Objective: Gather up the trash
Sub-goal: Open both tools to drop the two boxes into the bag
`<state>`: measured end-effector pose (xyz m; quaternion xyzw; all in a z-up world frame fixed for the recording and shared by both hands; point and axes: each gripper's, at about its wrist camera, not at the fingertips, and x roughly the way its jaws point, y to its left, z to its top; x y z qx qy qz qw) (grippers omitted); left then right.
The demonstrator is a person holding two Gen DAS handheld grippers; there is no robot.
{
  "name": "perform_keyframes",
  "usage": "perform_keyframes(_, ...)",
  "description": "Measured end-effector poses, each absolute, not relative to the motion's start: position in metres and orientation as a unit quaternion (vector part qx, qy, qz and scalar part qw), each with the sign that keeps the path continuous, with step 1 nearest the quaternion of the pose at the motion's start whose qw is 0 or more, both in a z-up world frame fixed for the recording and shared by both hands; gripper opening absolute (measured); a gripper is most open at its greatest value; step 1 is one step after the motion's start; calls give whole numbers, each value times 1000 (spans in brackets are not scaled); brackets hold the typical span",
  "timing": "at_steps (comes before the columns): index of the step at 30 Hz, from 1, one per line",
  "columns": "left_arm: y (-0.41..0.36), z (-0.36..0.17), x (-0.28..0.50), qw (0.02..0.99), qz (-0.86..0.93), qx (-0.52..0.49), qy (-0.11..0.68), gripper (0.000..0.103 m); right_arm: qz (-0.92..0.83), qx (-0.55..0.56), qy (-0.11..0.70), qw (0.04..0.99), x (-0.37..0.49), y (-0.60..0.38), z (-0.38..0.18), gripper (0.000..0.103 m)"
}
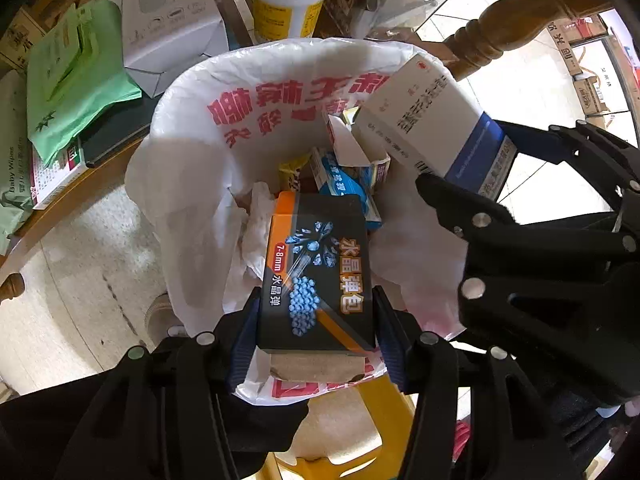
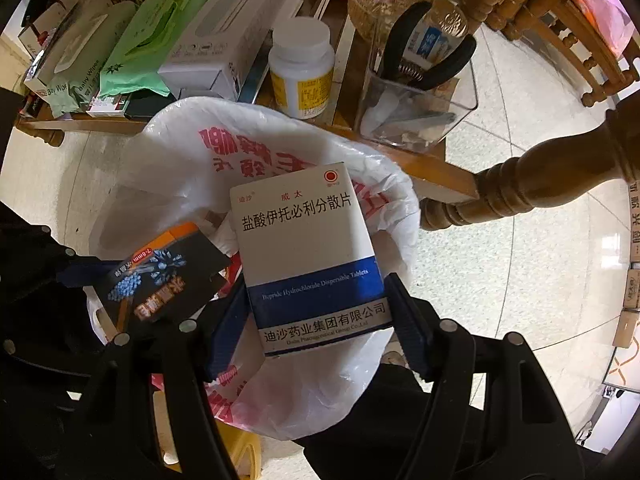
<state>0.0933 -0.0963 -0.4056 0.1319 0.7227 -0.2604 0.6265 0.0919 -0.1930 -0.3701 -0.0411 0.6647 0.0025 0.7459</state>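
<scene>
My left gripper (image 1: 316, 320) is shut on a black and orange box (image 1: 316, 272) and holds it over the open white trash bag (image 1: 192, 120). My right gripper (image 2: 316, 320) is shut on a white and blue medicine box (image 2: 304, 240), held over the same bag (image 2: 180, 168). In the left wrist view the right gripper (image 1: 468, 160) holds the medicine box (image 1: 424, 116) at the bag's right rim. The black box also shows in the right wrist view (image 2: 160, 276). Small boxes and crumpled paper (image 1: 256, 232) lie inside the bag.
A wooden table (image 2: 440, 172) behind the bag holds a white bottle (image 2: 302, 76), a clear container with pliers (image 2: 416, 96), a white carton (image 2: 224, 40) and green wipes packs (image 2: 148, 48). A turned wooden chair leg (image 2: 532, 184) stands right. A yellow stool (image 1: 372, 432) is below.
</scene>
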Motion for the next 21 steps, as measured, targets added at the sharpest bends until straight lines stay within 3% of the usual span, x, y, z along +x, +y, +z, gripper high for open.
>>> perform_keyframes(15, -94, -409, 97, 622, -246, 131, 732, 54, 18, -21, 670, 742, 94, -189, -377, 67)
perform_keyframes(21, -92, -408, 99, 623, -238, 131, 733, 74, 13, -22, 663, 748, 96, -189, -373, 75)
